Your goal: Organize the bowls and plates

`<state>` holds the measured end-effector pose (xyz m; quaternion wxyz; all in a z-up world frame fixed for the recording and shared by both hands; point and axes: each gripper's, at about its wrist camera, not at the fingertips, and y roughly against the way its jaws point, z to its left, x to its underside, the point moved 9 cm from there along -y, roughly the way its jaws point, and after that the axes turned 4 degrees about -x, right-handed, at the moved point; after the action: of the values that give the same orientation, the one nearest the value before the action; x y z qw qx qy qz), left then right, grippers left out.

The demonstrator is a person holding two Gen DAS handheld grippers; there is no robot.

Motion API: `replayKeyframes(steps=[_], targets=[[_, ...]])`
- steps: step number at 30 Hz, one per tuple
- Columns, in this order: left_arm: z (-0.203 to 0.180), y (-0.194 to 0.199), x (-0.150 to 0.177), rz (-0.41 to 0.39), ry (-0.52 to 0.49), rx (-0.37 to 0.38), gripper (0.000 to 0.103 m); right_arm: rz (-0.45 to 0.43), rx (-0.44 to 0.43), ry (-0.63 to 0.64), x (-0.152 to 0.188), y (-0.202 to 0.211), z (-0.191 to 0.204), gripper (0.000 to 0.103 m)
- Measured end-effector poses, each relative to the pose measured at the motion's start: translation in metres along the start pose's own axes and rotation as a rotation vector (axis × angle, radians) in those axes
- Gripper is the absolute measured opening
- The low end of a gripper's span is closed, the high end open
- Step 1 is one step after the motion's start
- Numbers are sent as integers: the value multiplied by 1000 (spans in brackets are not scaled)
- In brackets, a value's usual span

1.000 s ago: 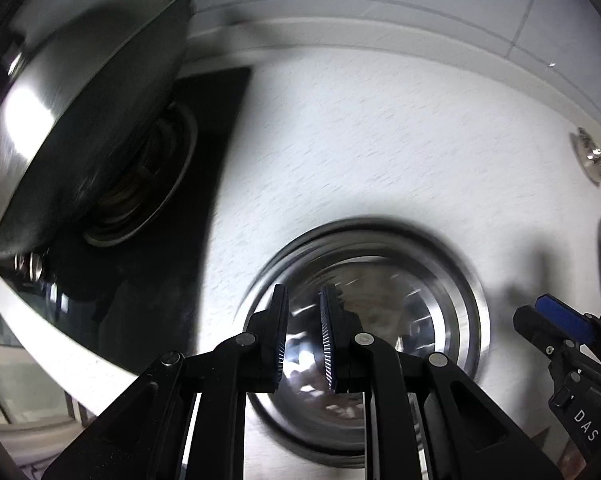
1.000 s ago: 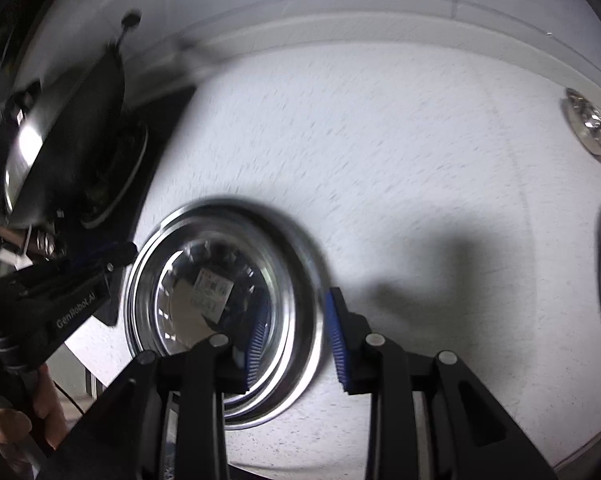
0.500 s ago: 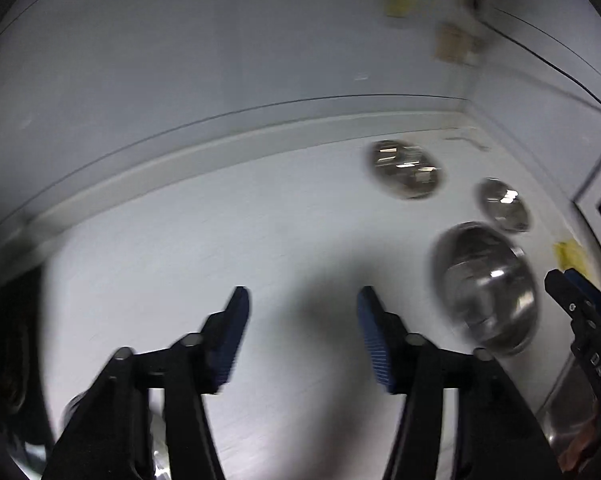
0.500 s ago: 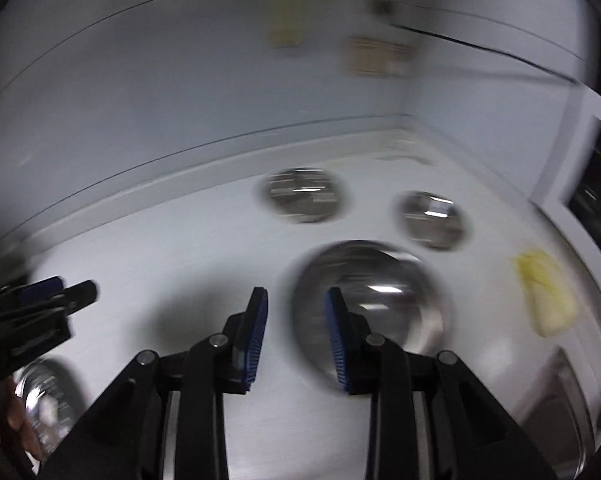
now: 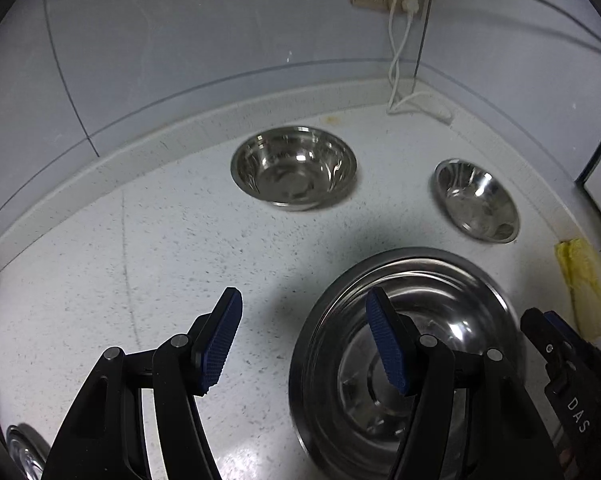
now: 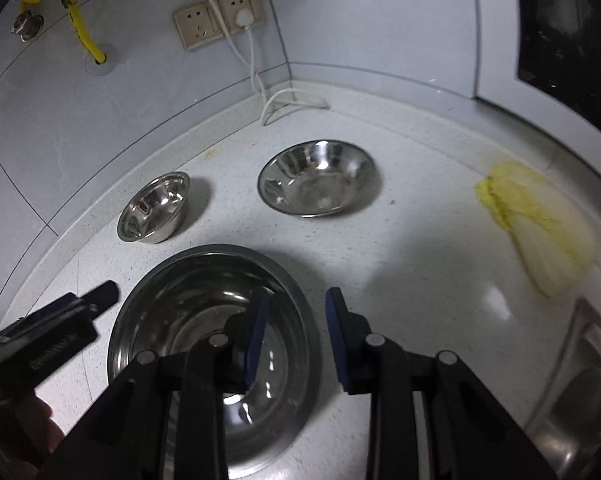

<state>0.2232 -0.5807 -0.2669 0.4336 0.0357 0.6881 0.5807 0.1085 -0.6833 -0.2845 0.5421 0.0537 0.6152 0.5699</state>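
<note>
A large steel bowl (image 5: 440,288) (image 6: 172,280) sits on the white counter in front of both grippers. My left gripper (image 5: 304,344) is open and wide. Its right finger hangs over the bowl's inside and its left finger over bare counter, so the bowl's left rim lies between them untouched. My right gripper (image 6: 296,336) is open with a narrower gap astride the bowl's right rim, and its pads stand clear of the metal. Two smaller steel bowls stand behind, one by the wall (image 5: 294,168) (image 6: 154,208) and one nearer the corner (image 5: 476,200) (image 6: 318,178).
A yellow cabbage leaf (image 6: 540,232) (image 5: 584,280) lies to the right, beside a steel sink (image 6: 580,400). Wall sockets (image 6: 216,16) and a white cable (image 6: 276,100) fill the back corner. A steel plate's edge (image 5: 20,448) shows at lower left.
Both grippers swung right along the counter, away from the wok and the plate stack, to the bowls. The left jaws went from shut to wide open.
</note>
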Motion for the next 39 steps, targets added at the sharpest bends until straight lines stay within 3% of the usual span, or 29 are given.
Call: replayKeyframes(steps=[5, 6, 9, 11, 13, 25, 32, 39], targets=[[-3, -19, 9, 35, -7, -3, 57, 33, 27, 4, 4, -21, 0, 29], [-3, -21, 11, 41, -3, 3, 53, 33, 37, 10, 5, -22, 0, 29], [-4, -29, 15, 72, -1, 13, 24, 55, 64, 32, 11, -30, 2, 28], [-3, -33, 19, 91, 4, 14, 22, 75, 78, 37, 17, -35, 2, 27], [-3, -31, 19, 75, -1, 3, 22, 81, 112, 53, 23, -38, 1, 20], [33, 1, 24, 70, 53, -11, 21, 84, 65, 85, 25, -9, 33, 18], [120, 52, 39, 20, 161, -93, 22, 82, -37, 171, 36, 19, 116, 18], [257, 104, 103, 12, 334, -272, 23, 132, -200, 345, 102, 41, 244, 17]])
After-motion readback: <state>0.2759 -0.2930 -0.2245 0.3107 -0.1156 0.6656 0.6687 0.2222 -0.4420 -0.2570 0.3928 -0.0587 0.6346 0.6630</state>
